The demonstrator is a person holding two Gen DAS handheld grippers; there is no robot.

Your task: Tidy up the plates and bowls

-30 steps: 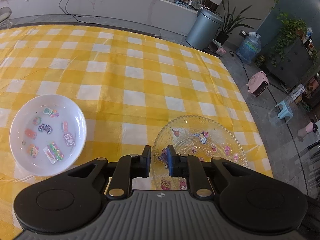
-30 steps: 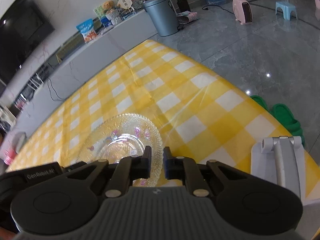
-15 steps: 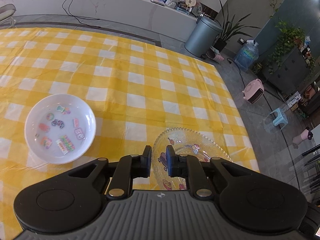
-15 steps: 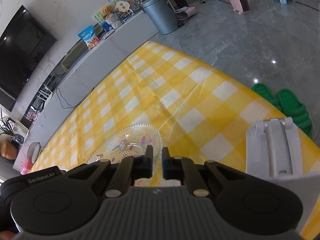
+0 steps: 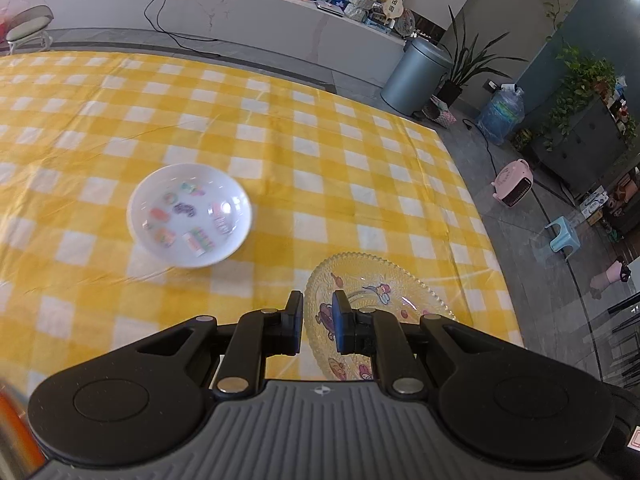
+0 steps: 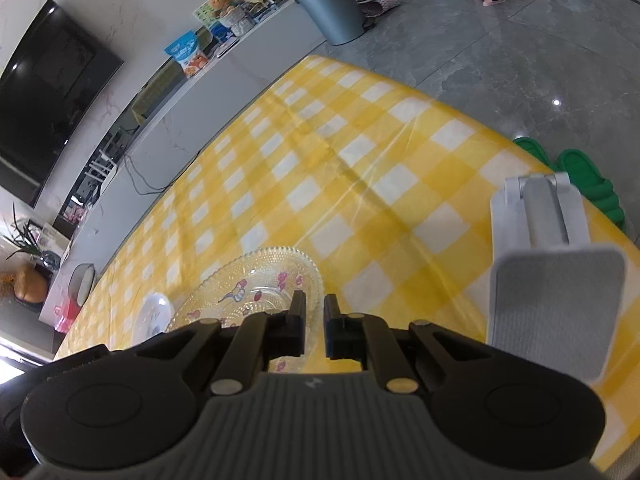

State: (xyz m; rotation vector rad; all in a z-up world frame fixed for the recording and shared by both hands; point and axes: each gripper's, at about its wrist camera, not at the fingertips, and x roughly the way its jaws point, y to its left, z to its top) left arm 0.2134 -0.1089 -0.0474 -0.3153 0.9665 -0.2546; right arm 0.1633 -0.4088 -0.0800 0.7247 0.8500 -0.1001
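Left wrist view looks down over a yellow checked tablecloth (image 5: 280,152). A white bowl (image 5: 189,215) with coloured stickers inside sits left of centre, and a clear glass plate (image 5: 384,292) with cartoon figures lies near the cloth's right edge, apart from the bowl. The left gripper (image 5: 318,322) hangs above the plate's near left rim with its jaws nearly together and nothing pinched between them.

Right wrist view shows the right gripper (image 6: 315,326) over the same plate (image 6: 256,284), jaws close together and empty. The bowl (image 6: 154,314) shows just left of the plate. A grey stand (image 6: 552,280) sits on the cloth at the right. Green slippers (image 6: 588,184) lie on the floor beyond it.
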